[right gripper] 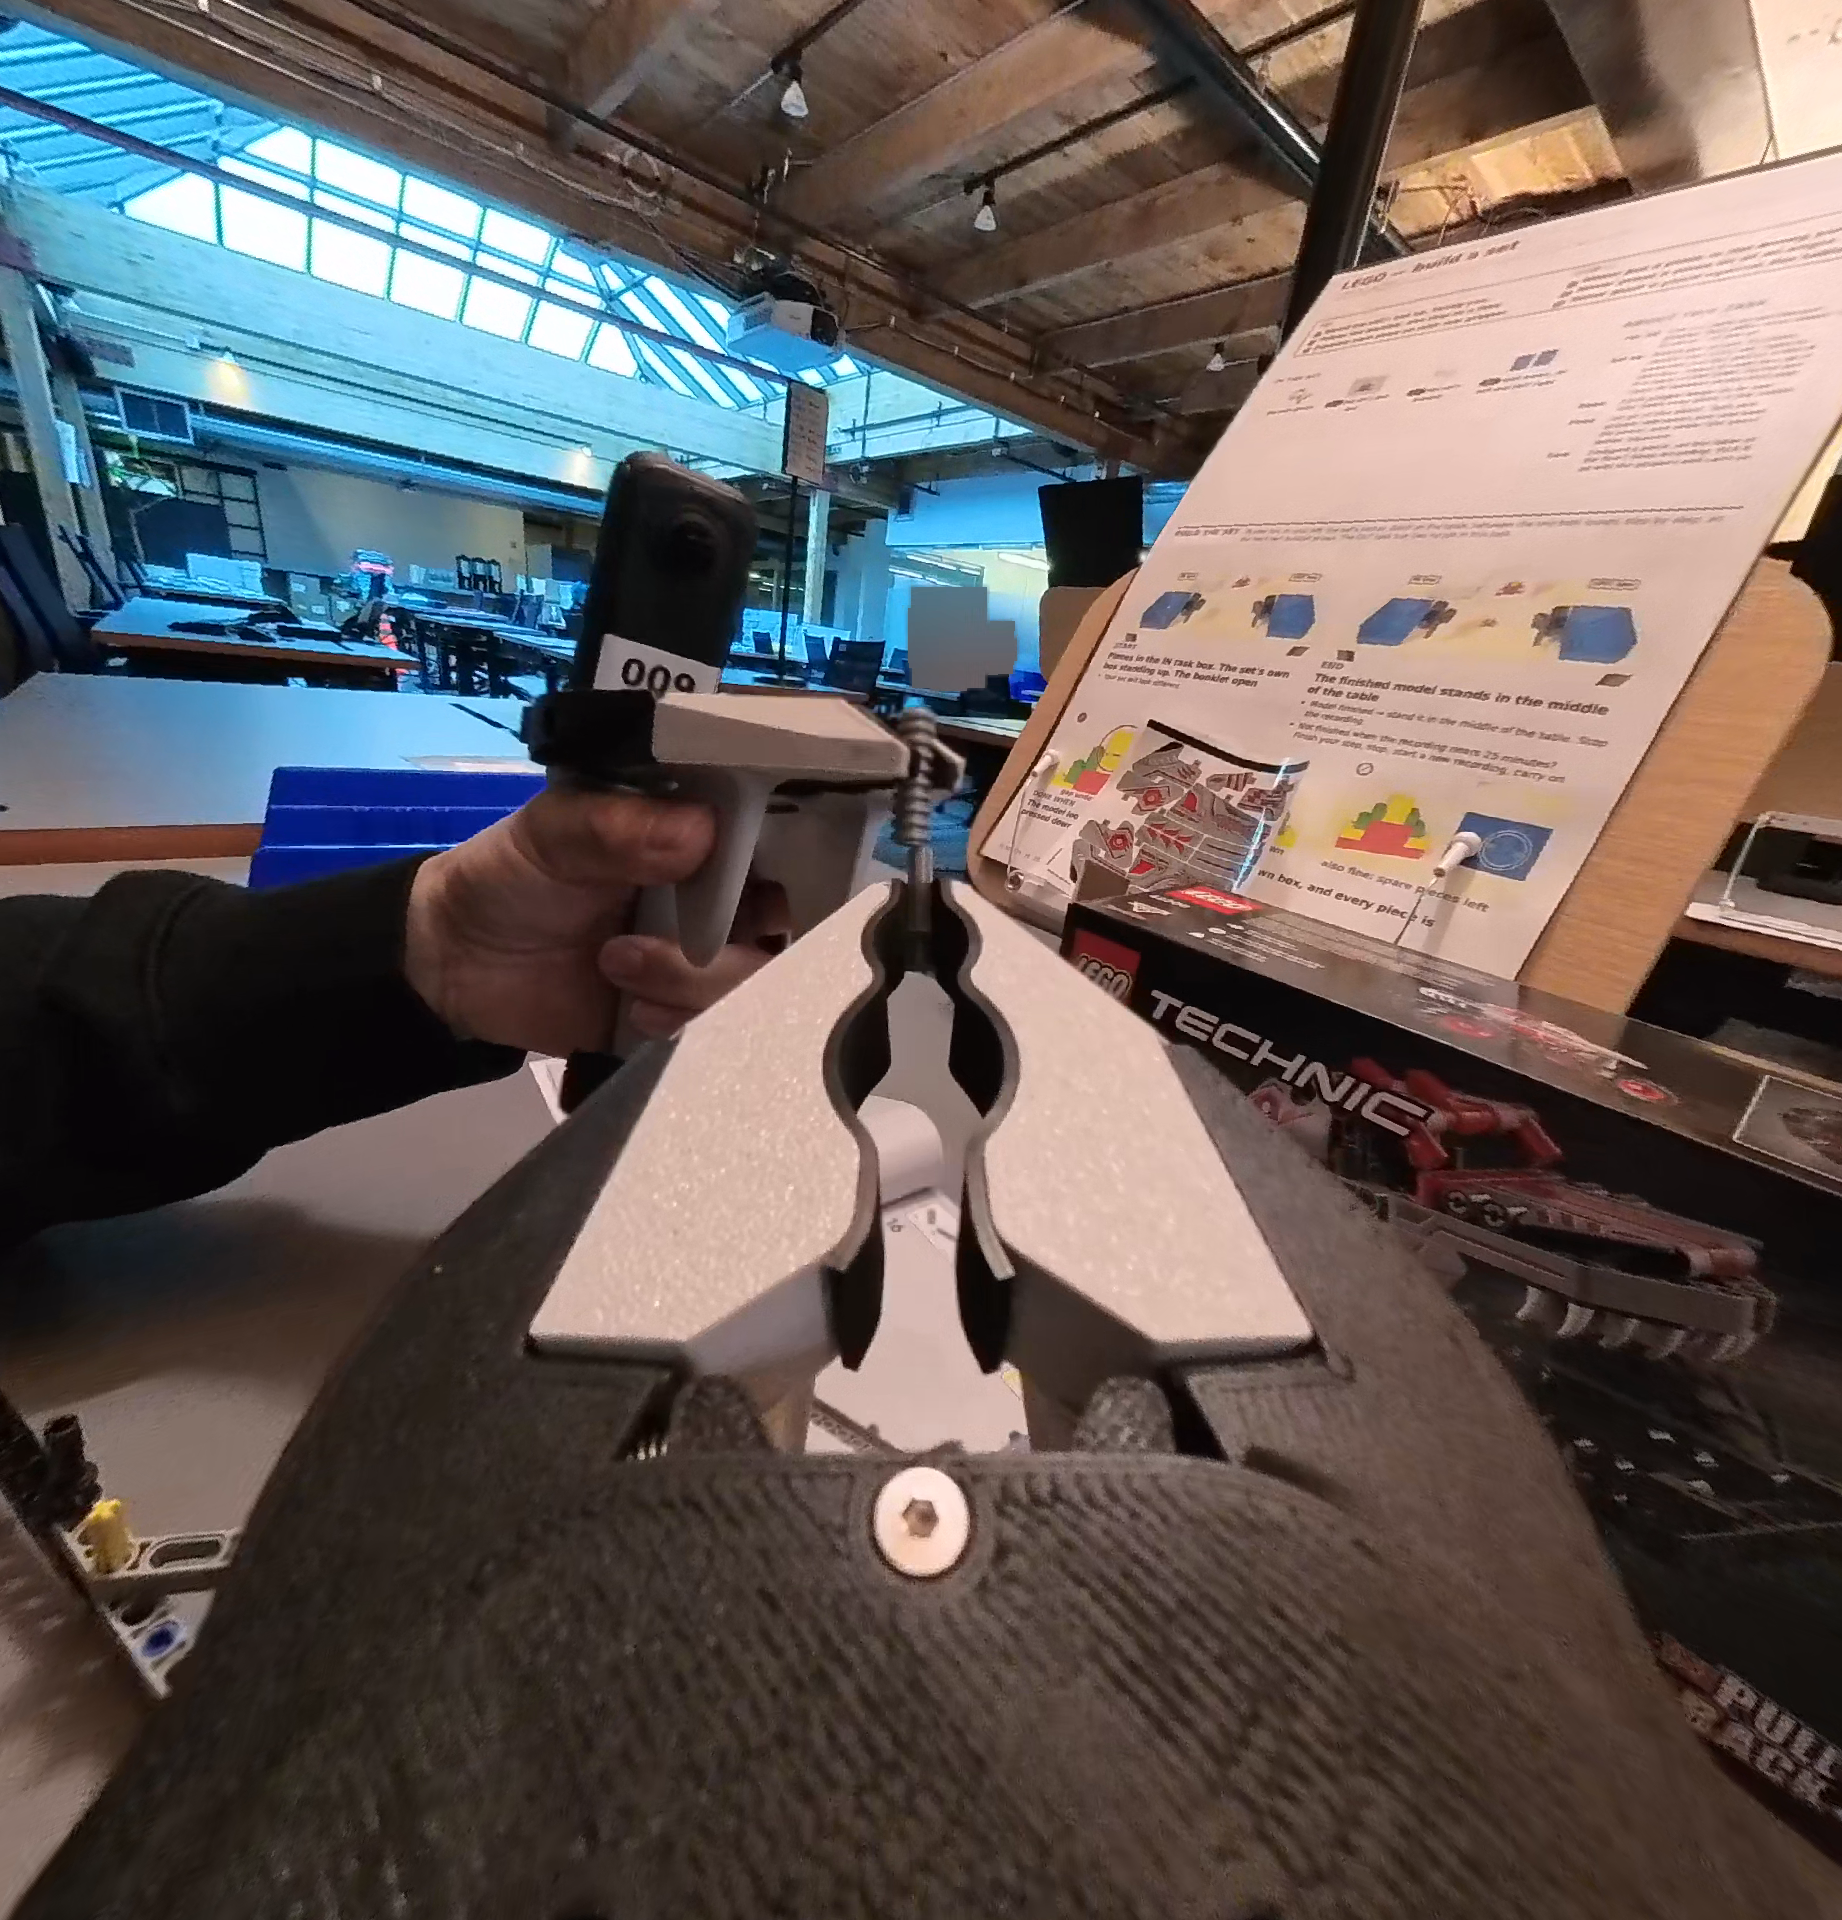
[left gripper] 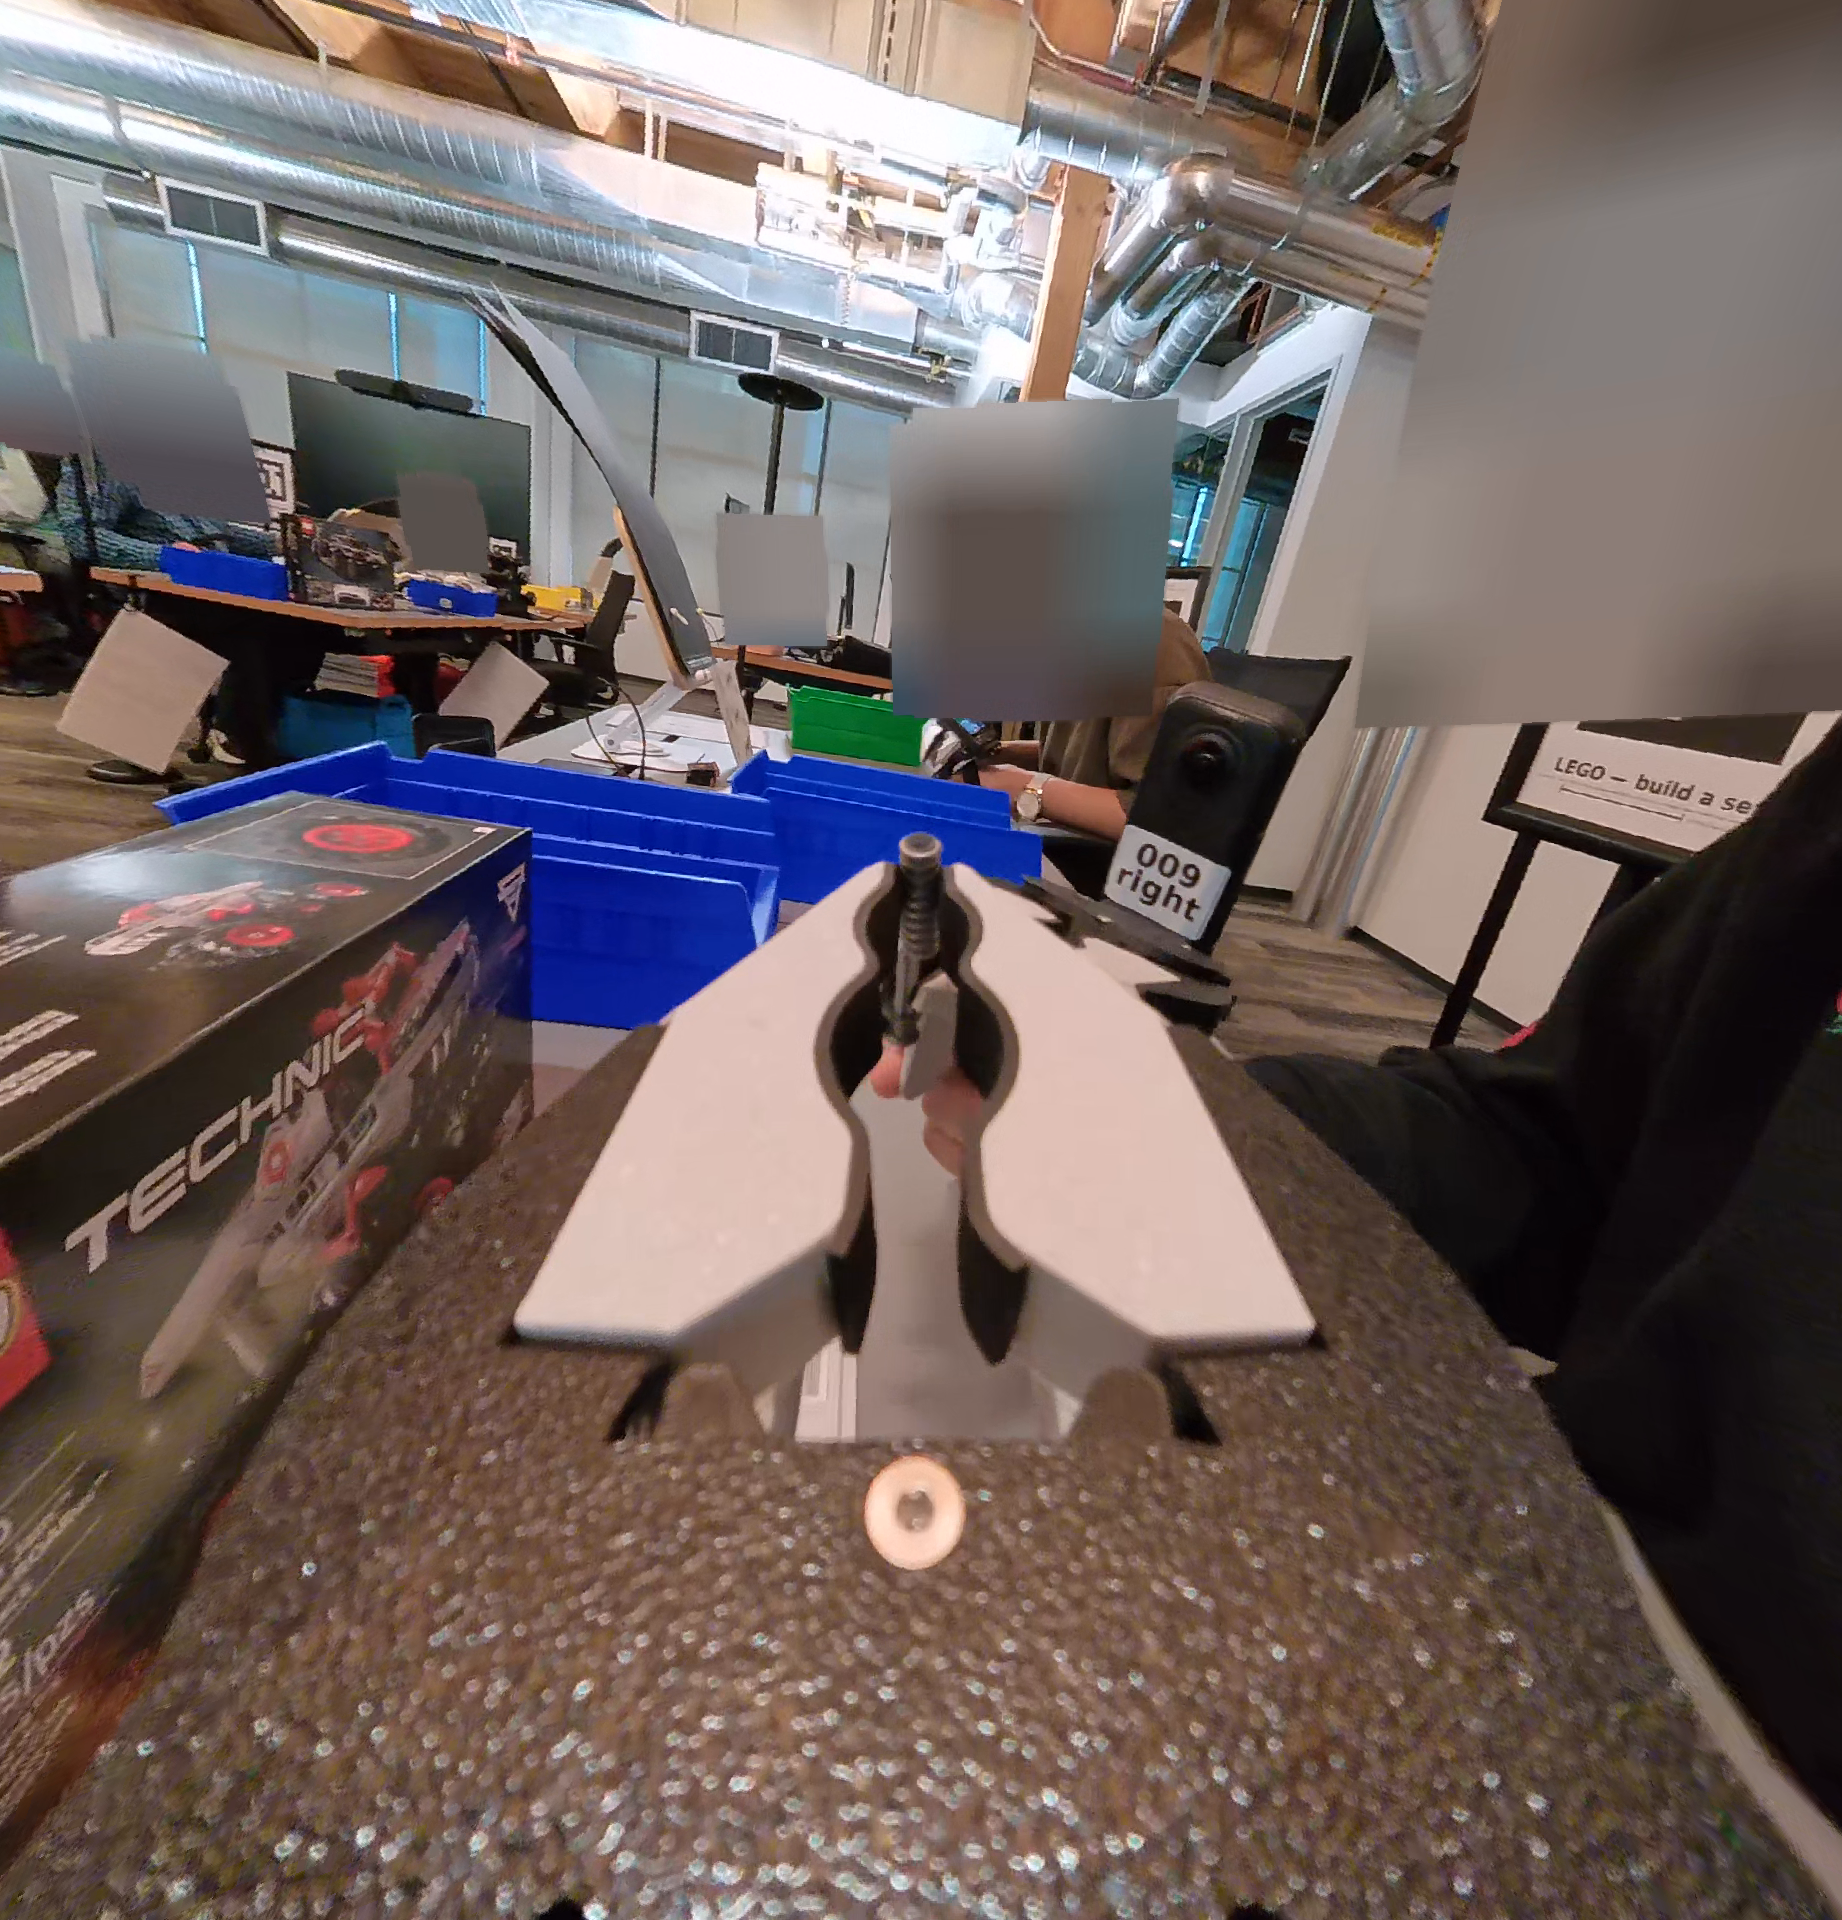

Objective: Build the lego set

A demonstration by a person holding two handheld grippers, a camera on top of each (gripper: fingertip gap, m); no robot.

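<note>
A dark shock absorber with a metal spring [right gripper: 922, 800] is held between both grippers above the table. My right gripper [right gripper: 922, 925] is shut on its lower rod end. My left gripper [right gripper: 901, 750], held by a hand in a black sleeve [right gripper: 543, 914], pinches its upper end from the left. In the left wrist view, my left gripper [left gripper: 915, 883] is shut on the same shock absorber [left gripper: 912, 935], which stands between the fingertips. The right gripper's camera body [left gripper: 1197, 800] shows just behind to the right. A partial grey and black build [right gripper: 117, 1558] lies on the table at lower left.
The black set box [left gripper: 221, 1039] lies left of the left gripper and also shows in the right wrist view [right gripper: 1519, 1143]. Blue bins [left gripper: 605, 842] stand behind it. An instruction board [right gripper: 1468, 520] and a sticker sheet [right gripper: 1187, 821] stand behind the box. A person sits at the far side. Both grippers' tips are close together, under 4 cm apart.
</note>
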